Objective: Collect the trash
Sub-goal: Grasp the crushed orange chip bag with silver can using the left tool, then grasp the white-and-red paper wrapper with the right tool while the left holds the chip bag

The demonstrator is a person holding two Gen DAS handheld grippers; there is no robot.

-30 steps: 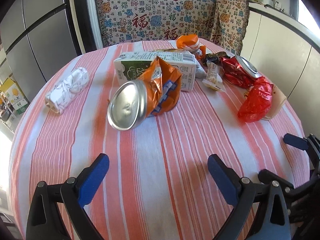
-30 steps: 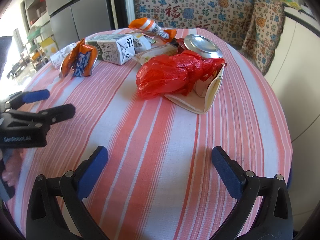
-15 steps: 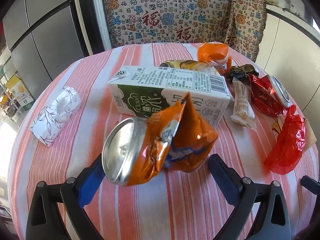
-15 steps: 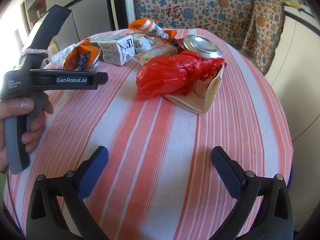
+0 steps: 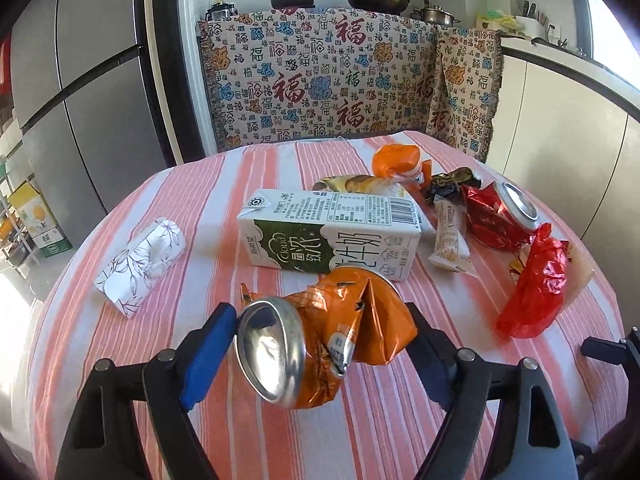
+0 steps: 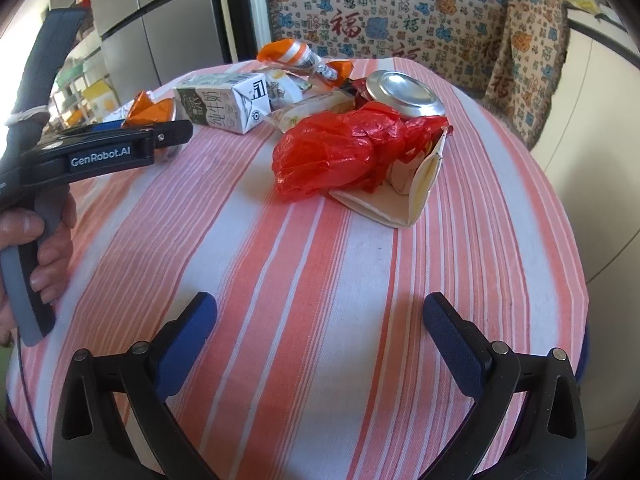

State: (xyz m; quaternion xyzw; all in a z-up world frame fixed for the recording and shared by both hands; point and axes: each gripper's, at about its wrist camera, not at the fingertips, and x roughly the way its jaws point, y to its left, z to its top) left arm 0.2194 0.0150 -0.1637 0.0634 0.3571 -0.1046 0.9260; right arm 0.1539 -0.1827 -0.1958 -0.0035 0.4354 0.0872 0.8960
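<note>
Left wrist view: your left gripper (image 5: 320, 344) has just been closing its jaws, now pinching the crushed orange can (image 5: 320, 336) above the striped counter (image 5: 360, 432); the right pad is mostly hidden behind it. Milk carton (image 5: 328, 240) lies just beyond. Your right gripper (image 6: 320, 332) hovers, jaws spread, nothing between them.

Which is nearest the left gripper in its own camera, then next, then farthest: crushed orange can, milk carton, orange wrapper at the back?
1. Crushed orange can, between the left gripper's jaws.
2. Milk carton, just behind it.
3. Orange wrapper, far side.
</note>
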